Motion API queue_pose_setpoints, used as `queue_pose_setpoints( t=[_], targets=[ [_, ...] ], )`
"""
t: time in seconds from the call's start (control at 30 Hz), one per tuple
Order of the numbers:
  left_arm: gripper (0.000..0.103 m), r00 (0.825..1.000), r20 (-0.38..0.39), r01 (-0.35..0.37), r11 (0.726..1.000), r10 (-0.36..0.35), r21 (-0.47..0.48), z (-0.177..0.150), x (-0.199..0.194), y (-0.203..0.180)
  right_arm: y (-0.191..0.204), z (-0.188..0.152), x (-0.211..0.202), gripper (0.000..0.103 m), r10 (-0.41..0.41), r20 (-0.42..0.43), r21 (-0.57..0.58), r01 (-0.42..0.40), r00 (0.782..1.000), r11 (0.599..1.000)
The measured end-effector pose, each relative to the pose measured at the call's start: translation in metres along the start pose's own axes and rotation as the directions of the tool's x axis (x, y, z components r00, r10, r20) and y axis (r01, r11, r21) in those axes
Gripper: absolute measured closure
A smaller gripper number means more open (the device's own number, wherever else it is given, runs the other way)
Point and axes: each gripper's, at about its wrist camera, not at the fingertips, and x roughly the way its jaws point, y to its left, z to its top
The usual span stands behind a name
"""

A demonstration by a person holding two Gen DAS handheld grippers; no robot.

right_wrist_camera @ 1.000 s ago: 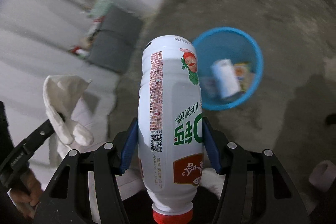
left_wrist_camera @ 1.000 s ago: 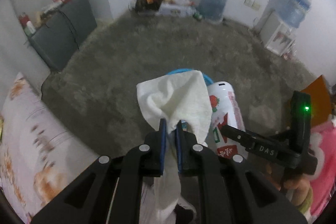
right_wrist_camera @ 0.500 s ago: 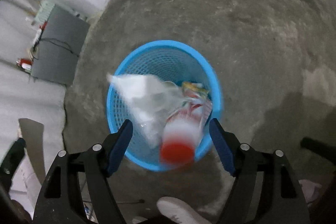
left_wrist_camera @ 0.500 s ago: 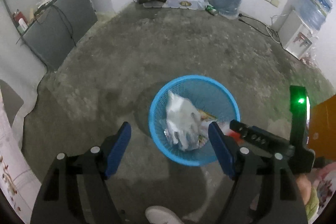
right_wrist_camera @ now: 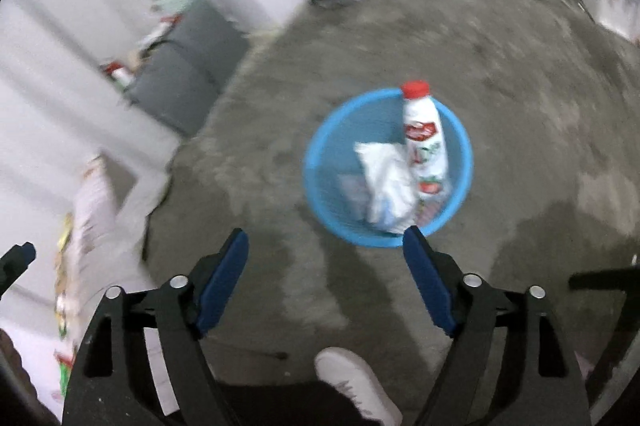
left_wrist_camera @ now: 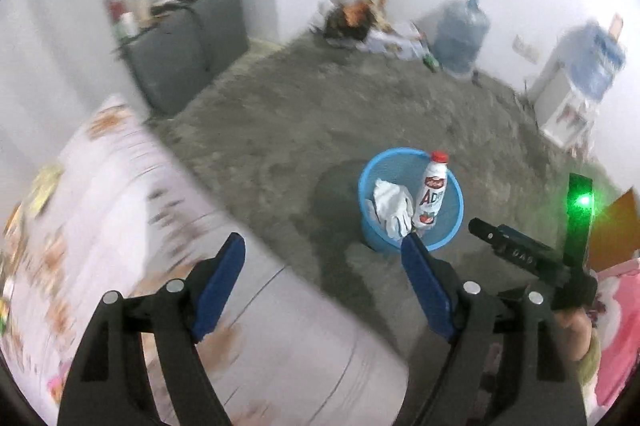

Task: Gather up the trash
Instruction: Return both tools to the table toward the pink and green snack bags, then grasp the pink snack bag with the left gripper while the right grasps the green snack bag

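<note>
Left gripper (left_wrist_camera: 322, 246): jaws wide apart, just been opening, nothing between them. Right gripper (right_wrist_camera: 326, 244): same, jaws spread and just been opening, empty

Bin (left_wrist_camera: 370, 182) sits right of centre in the left view, centre-right in the right view, on bare grey floor (left_wrist_camera: 280, 114). Inside it, a bottle (left_wrist_camera: 431, 192) stands nearly upright, red cap up, leaning on the far rim; a white cloth (left_wrist_camera: 391, 204) lies crumpled just left of it, touching it. Both pieces look binned; the drop step seems done

Handling, as judged:
- Bottle: rigid plastic, probably light if empty, glossy label likely a bit slick. Best taken across the mid-body, below the shoulder; the cap end is too narrow for a steady hold
- Cloth: soft, limp, very light. Pinch a raised fold near the top; it will drape and trail, so it needs lifting clear of the rim
- Bin: thin mesh plastic, light, would tip or slide if its rim is knocked

Lower left of the left view: a patterned bedsheet (left_wrist_camera: 120, 226), blurred, with some coloured bits at its far left edge, too smeared to identify; possibly more trash. A white shoe (right_wrist_camera: 356, 382) shows at the bottom of the right view. Clutter along the far wall at upper centre, also blurred
</note>
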Motion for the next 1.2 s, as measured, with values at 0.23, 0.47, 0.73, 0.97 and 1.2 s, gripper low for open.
queue_pose_setpoints(
  t=[0.23, 0.47, 0.73, 0.97, 1.2],
  targets=[
    [0.018, 0.958, 0.243, -0.075, 0.95, 0.153, -0.305, -0.102, -0.148, 0.108, 0.064, -0.023, -0.051, 0.022, 0.222, 0.003, -0.159, -0.219, 0.975, 0.963],
    [0.017, 0.898, 0.243, -0.14, 0.763, 0.366, -0.632, -0.248, -0.223, 0.196, 0.14, -0.064, -0.044, 0.022, 0.386, -0.215, -0.261, -0.433, 0.897, 0.862],
    [0.017, 0.924, 0.128, -0.162, 0.672, 0.361, -0.723, -0.331, -0.204, 0.219, 0.234, -0.148, -0.06, 0.022, 0.369, -0.321, -0.515, -0.488, 0.872, 0.705],
    [0.022, 0.947, 0.129, -0.1, 0.651, 0.295, -0.753, -0.341, -0.173, 0.235, 0.282, -0.212, -0.069, 0.021, 0.309, -0.31, -0.724, -0.434, 0.899, 0.536],
    [0.039, 0.947, 0.085, -0.139, 0.63, 0.311, -0.764, -0.341, -0.147, 0.252, 0.291, -0.202, -0.018, 0.031, 0.252, -0.405, -0.59, -0.462, 0.879, 0.662]
  ],
)
